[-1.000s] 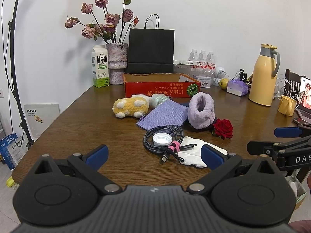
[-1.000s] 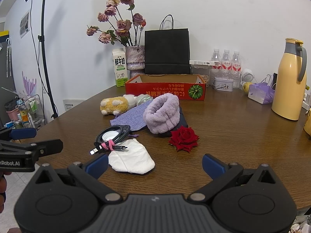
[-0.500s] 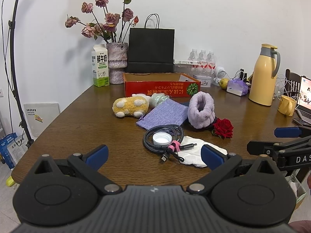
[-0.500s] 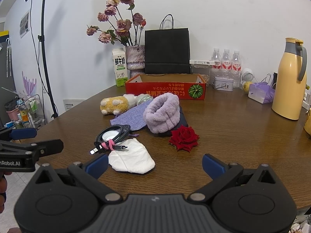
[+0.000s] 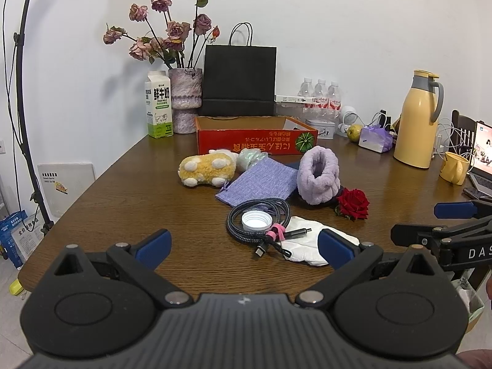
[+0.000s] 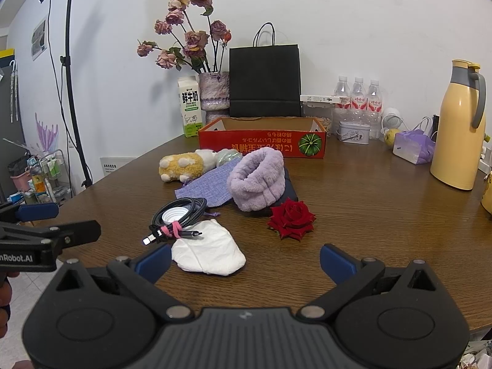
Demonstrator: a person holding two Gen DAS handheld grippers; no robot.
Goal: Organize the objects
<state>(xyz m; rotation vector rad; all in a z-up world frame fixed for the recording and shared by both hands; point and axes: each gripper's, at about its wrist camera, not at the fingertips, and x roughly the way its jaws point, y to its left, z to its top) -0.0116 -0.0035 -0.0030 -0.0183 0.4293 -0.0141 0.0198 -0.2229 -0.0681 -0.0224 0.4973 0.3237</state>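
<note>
Behind the spread, empty left claw and right claw, milk carton reads "FRESH MILK".

A plain white wall backs the dark wooden table, with 1 black lamp stand at its left edge over pale floor tiles
</note>
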